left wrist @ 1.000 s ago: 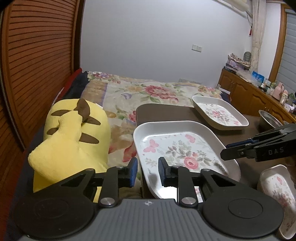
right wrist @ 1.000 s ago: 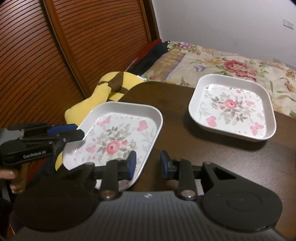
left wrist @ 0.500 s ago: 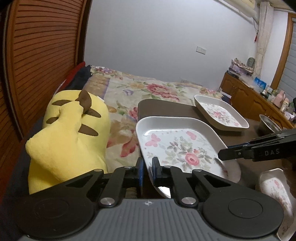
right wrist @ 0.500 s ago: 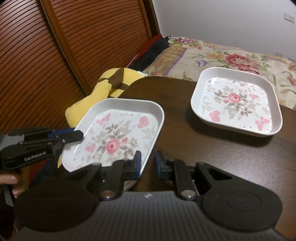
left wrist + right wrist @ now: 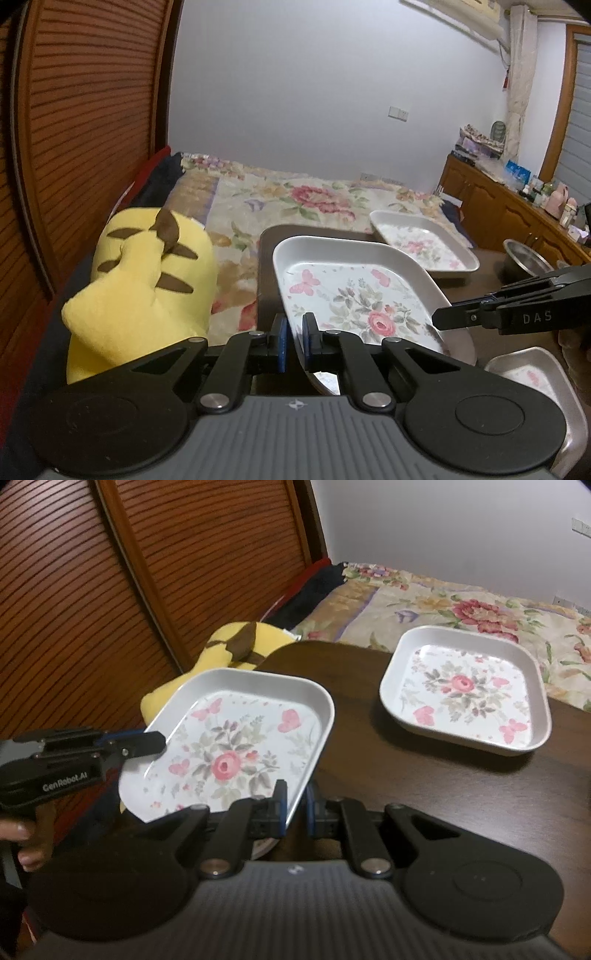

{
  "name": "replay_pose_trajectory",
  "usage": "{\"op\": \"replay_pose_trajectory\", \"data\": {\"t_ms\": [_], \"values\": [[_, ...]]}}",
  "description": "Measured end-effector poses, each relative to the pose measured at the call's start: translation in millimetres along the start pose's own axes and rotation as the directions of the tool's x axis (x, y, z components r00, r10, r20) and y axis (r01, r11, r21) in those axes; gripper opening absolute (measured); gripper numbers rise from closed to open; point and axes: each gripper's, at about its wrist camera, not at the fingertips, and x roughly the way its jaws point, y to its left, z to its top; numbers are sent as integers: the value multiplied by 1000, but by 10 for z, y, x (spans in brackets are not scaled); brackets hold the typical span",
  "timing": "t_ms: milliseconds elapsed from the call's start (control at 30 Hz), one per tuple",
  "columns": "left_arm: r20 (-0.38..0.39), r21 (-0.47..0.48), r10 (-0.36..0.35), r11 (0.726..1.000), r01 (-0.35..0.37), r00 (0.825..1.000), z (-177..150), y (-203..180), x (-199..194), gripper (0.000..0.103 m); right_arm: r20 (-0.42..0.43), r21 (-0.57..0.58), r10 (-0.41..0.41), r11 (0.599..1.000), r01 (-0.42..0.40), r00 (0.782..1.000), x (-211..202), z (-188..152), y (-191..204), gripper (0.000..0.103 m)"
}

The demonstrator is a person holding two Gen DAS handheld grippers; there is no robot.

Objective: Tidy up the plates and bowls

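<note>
Fingers first: both pairs are clamped on the same near floral plate (image 5: 236,746), one on each side. Our left gripper (image 5: 294,341) pinches the left rim, our right gripper (image 5: 295,808) pinches the right rim, each with one finger inside the dish and one outside, jaws nearly together on the thin wall.

Biggest item, the dark table (image 5: 424,775): it runs ahead of us and to the right, with the bed's floral cover (image 5: 461,605) past its far edge and the yellow plush (image 5: 144,280) off its left side.

Far floral plate (image 5: 465,690): sits flat on the table, ahead and to the right of the one we hold, well apart from it. Looks like the same square shape, so we judge it the stack target.

Held plate: tilted, left edge overhanging the table toward the plush, and it looks lifted off the surface. The right gripper is the nearer one to the target.

So the move runs forward-right, corners squared to the far plate.

Smaller stuff: metal bowl (image 5: 524,254) on the far right, small floral dish (image 5: 535,376) close by the right gripper, neither in the path.

Risk: uneven pull from either side could twist the rim out.
</note>
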Motion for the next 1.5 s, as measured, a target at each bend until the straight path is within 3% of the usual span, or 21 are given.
{"op": "replay_pose_trajectory", "data": {"t_ms": [833, 1200, 1500], "values": [[74, 124, -78, 990, 69, 994, 137, -1020, -491, 10, 147, 49, -84, 996, 77, 986, -1096, -328, -364, 12], [77, 153, -119, 982, 106, 990, 70, -1292, -668, 10, 196, 67, -95, 994, 84, 976, -1464, -547, -467, 12], [41, 160, -134, 979, 126, 990, -162, -1476, -660, 10, 184, 88, -114, 991, 99, 976, -1531, -816, -577, 12]]}}
